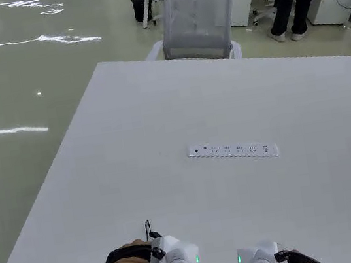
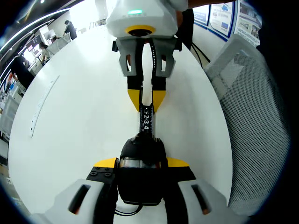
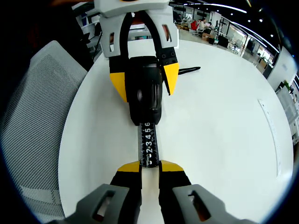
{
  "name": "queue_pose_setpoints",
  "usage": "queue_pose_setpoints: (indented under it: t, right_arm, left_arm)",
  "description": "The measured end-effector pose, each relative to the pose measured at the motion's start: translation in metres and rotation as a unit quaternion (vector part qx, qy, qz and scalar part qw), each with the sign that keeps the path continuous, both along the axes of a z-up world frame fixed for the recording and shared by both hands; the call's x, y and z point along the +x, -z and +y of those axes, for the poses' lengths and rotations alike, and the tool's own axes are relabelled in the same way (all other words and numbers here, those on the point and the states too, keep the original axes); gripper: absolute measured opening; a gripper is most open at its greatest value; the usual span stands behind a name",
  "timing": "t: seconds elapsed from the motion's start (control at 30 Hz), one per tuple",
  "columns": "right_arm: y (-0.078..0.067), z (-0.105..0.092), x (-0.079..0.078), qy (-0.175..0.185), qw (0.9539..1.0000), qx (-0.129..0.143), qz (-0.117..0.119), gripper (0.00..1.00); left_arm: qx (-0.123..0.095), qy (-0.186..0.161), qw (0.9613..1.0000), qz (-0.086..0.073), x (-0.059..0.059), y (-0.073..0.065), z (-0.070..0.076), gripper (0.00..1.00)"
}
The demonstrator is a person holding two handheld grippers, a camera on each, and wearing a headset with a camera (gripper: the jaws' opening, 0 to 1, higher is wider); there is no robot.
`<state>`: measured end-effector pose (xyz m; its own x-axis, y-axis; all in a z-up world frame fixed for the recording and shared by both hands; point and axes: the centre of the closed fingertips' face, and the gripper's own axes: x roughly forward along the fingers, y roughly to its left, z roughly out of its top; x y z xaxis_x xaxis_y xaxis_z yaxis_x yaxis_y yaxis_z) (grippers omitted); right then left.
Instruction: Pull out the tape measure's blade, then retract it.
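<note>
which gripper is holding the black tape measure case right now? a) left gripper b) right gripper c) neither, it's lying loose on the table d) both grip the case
a: in the left gripper view the black plastic tape measure case sits clamped between the yellow-tipped jaws of the left gripper, while the right gripper pinches the end of the black numbered blade.

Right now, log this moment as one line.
left gripper: shut on tape measure case | right gripper: shut on blade tip | blade: short stretch out

The blade (image 3: pixel 148 145) seems to read 2, 3, 4, 5, 6.
</note>
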<state>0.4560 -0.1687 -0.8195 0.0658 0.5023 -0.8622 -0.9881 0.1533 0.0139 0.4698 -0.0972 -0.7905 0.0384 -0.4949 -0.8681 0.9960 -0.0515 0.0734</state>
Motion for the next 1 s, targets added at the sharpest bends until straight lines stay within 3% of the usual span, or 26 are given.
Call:
queue_pose_setpoints:
  t: [1.0]
  right_arm:
    - [-0.003,-0.021,-0.003,0.008,1.0,-0.003,0.004,0.1]
  left_arm:
    - [0.0,-0.001,1.0,0.002,0.0,0.002,0.0,0.33]
